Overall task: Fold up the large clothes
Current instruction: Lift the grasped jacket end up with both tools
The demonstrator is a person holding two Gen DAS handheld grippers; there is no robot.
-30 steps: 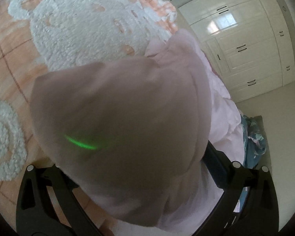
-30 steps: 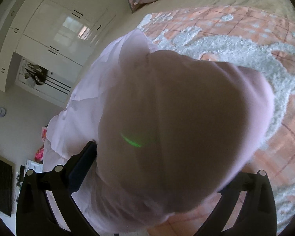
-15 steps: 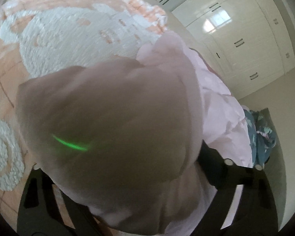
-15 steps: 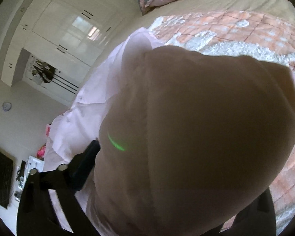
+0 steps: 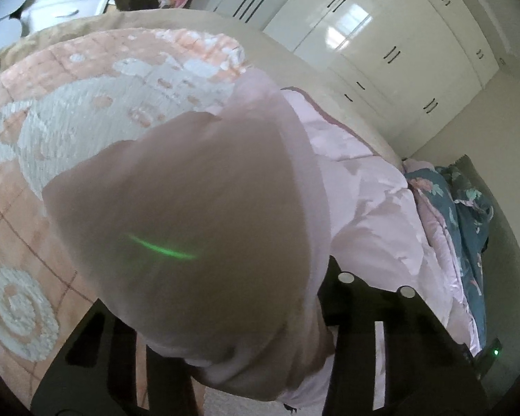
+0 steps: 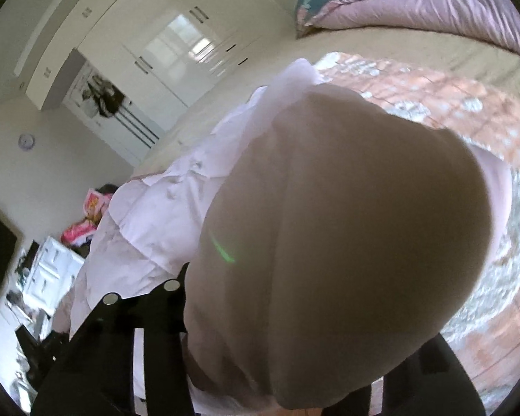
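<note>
My left gripper [image 5: 225, 364] and right gripper [image 6: 277, 381] are closing with the pink garment [image 5: 197, 215] between their jaws, probably gripped, though cloth hides the tips. It drapes forward over both toward the bed [image 5: 69, 131], equally near each.
</note>
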